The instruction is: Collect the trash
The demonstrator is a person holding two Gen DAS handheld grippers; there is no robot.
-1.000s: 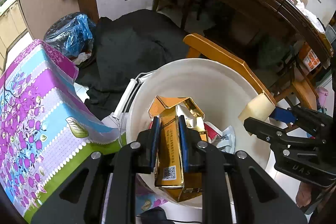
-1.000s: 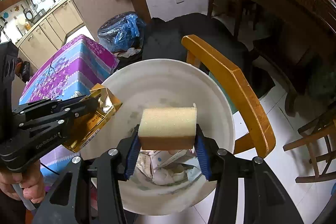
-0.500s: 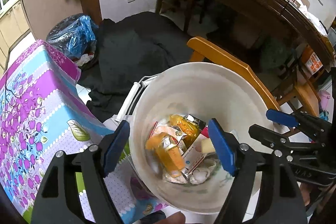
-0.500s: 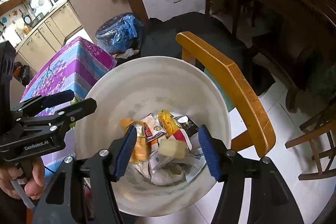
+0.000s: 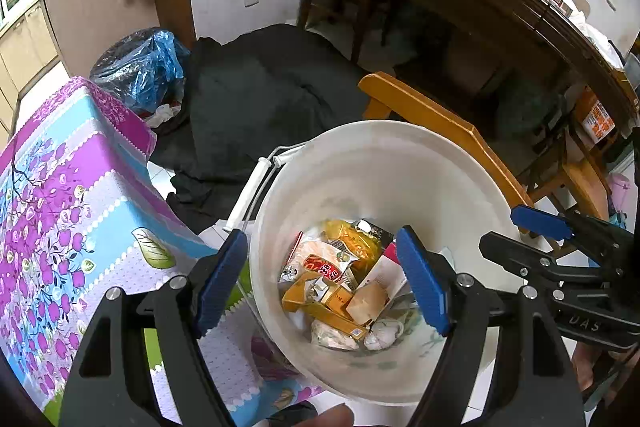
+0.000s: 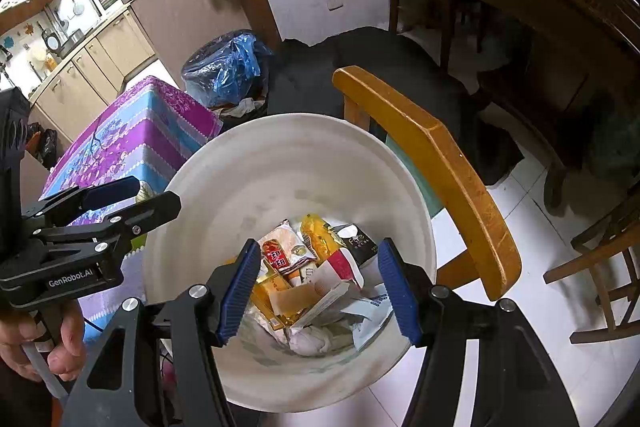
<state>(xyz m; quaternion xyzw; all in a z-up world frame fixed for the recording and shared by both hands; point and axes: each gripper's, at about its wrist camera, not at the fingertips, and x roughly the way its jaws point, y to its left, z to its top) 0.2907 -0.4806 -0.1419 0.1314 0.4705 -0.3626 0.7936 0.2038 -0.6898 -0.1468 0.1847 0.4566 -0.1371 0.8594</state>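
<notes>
A flowered cloth (image 5: pixel 72 211) is hanging at the left, touching the white bucket (image 5: pixel 360 155). The left gripper (image 5: pixel 324 277) is hovering over that bucket, its tongs spread wide and holding nothing. Trash (image 5: pixel 344 283) is lying in the bucket's bottom: a gold box, wrappers, a sponge. The right gripper (image 6: pixel 320 287) is hanging above it too, tongs apart. A yellow chair (image 6: pixel 436 163) is standing just beside the bucket.

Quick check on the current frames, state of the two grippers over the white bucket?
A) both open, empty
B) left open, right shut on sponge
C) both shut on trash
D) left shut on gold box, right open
A: the left gripper and right gripper both stand with jaws wide apart and nothing between them; the gold box and sponge lie in the white bucket.
</notes>
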